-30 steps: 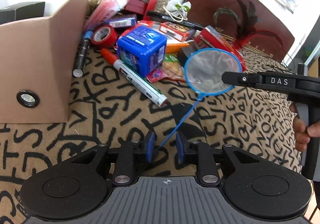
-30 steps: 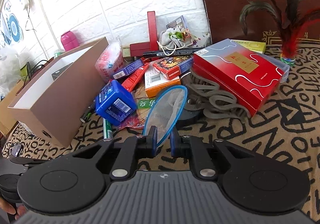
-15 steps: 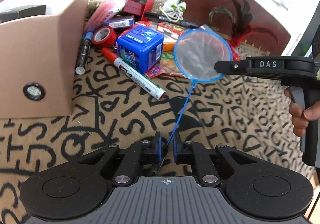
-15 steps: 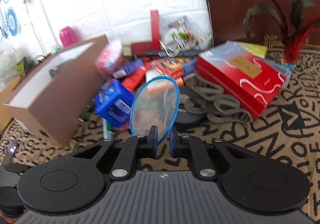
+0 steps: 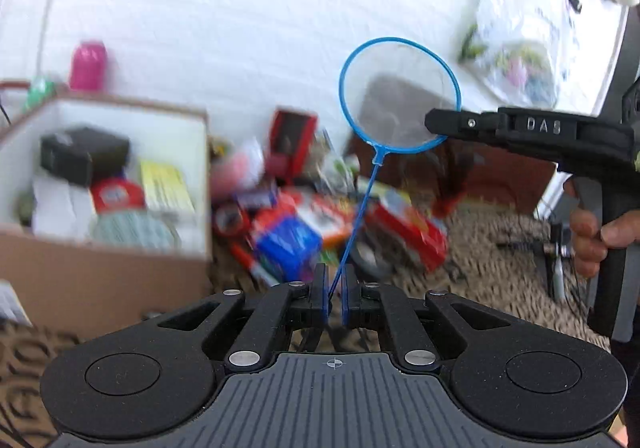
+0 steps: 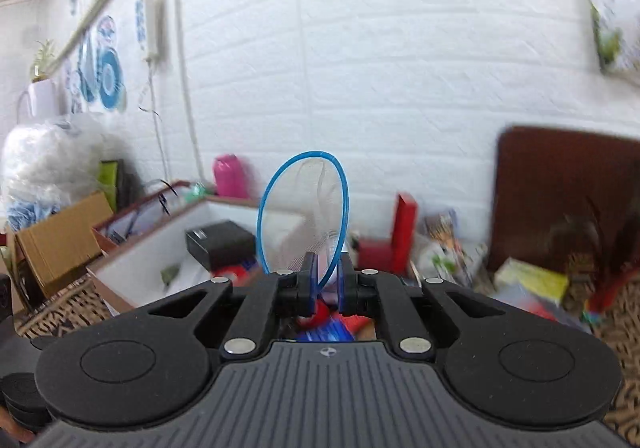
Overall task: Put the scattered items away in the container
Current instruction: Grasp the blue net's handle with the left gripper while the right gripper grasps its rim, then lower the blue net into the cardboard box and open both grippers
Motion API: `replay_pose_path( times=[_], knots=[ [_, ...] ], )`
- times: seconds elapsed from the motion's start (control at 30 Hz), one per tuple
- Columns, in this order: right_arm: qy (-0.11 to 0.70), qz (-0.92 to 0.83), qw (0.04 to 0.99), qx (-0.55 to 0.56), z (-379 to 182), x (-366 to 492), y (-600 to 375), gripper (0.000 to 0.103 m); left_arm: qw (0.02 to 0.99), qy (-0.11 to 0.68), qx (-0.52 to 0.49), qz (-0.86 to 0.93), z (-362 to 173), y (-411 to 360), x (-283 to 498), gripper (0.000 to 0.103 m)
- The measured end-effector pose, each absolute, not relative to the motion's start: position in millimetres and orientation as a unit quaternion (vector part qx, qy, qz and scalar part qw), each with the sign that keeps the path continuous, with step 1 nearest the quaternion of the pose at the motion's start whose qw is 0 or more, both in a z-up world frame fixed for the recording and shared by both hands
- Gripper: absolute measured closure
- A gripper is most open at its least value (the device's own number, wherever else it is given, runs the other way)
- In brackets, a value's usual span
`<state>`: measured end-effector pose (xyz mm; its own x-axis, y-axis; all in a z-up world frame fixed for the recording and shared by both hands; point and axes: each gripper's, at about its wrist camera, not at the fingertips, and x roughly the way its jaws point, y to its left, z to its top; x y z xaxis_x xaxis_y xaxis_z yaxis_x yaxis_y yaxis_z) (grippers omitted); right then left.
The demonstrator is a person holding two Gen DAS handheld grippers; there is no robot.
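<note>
Net: a small scoop net (image 5: pixel 398 94) – thin blue plastic hoop, fine translucent white mesh, and a long, thin blue handle.
Box: the open cardboard box (image 5: pixel 120 272) has brown outer walls and a white lining; a black case, a yellow card and other blurred items lie inside.
Surface: a tan cloth with black lettering (image 5: pixel 480 248), strewn with red boxes and a blue cube, all blurred.
Left hand-held gripper (image 5: pixel 335 298): its blue pads have just been closing and are pinched shut on the lower end of the net's handle.
Right hand-held gripper (image 6: pixel 324 282): nearly closed, it clamps the hoop's rim – seen from the left wrist, its black finger reaches in from the right onto the hoop's right side.
Position: the net is held in the air above the clutter, to the right of the box.
Axis: the handle runs upward and slightly right from the left pads, hoop uppermost.
</note>
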<state>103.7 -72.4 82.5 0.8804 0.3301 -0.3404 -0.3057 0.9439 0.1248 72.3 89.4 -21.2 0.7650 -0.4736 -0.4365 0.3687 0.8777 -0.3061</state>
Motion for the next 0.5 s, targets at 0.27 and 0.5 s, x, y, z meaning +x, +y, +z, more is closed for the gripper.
replay_pose_path(
  times=[0.27,0.5],
  knots=[
    [0.156,0.216,0.964,0.007,128,152,-5,0.094,0.954,0.222,-0.102,-0.175,13,145,102,0.103],
    [0.160,0.227,0.961,0.001,117,202,41,0.094,0.956,0.235,-0.109,-0.141,5,194,143,0.102]
  ],
)
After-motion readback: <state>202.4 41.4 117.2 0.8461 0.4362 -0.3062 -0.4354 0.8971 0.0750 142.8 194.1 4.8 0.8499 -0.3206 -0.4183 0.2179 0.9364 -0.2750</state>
